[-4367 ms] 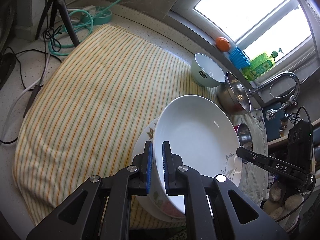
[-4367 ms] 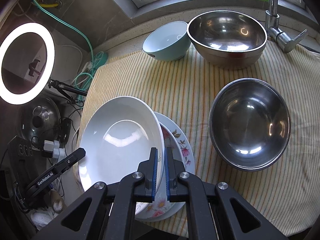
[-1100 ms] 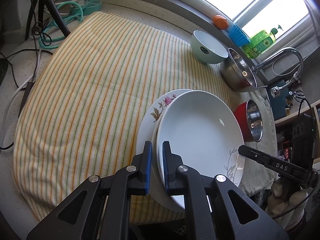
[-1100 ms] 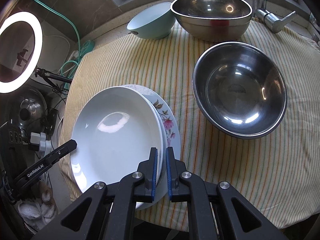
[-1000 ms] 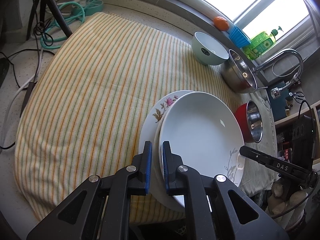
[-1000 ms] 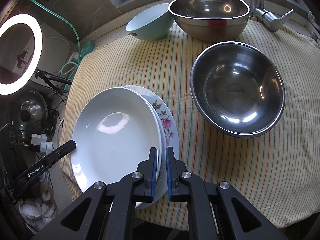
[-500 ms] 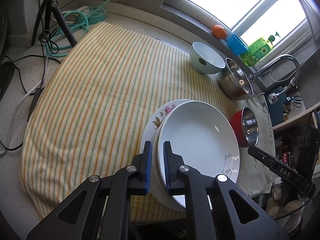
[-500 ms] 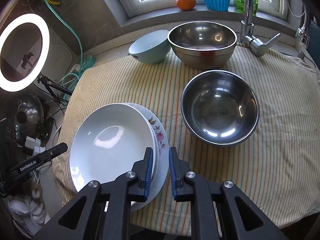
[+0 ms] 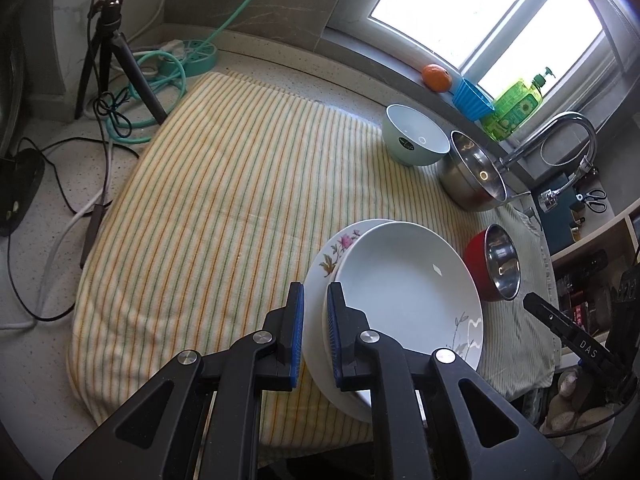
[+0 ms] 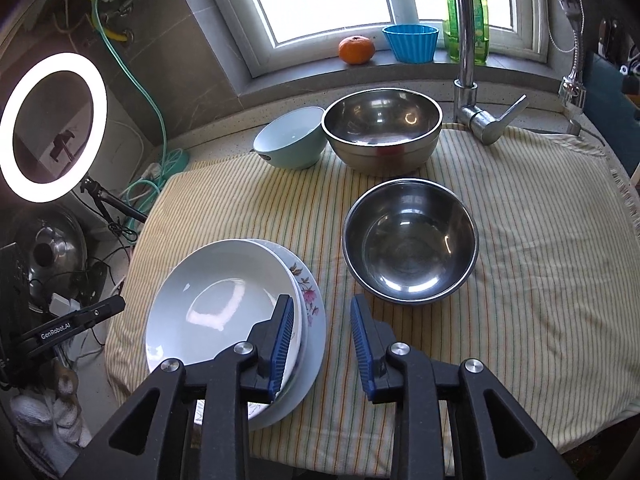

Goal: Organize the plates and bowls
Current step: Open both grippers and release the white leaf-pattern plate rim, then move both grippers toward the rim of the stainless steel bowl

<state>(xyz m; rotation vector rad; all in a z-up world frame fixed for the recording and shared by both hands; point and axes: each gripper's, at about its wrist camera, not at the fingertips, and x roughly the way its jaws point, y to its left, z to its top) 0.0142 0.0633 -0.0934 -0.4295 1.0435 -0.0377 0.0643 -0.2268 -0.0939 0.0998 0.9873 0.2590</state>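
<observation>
While the white deep plate (image 9: 408, 292) rests stacked on the floral plate (image 9: 336, 250) near the front edge of the striped cloth (image 9: 208, 200) that covers the surface, the left claw (image 9: 316, 336) is narrow, its blue pads straddling the near rims of the stack; whether they press on the rims I cannot tell from this view. The right claw (image 10: 322, 346) is opening, its left finger (image 10: 282, 344) over the right rim of the white deep plate and its right finger clear above the cloth, so nothing is pinched. Just beside the plates toward the right sits a steel bowl (image 10: 410, 242) with a red outside. At the back edge, below the windowsill, a pale blue bowl (image 10: 290, 142) leans against a larger steel bowl (image 10: 382, 134), next to the tap (image 10: 466, 60).
</observation>
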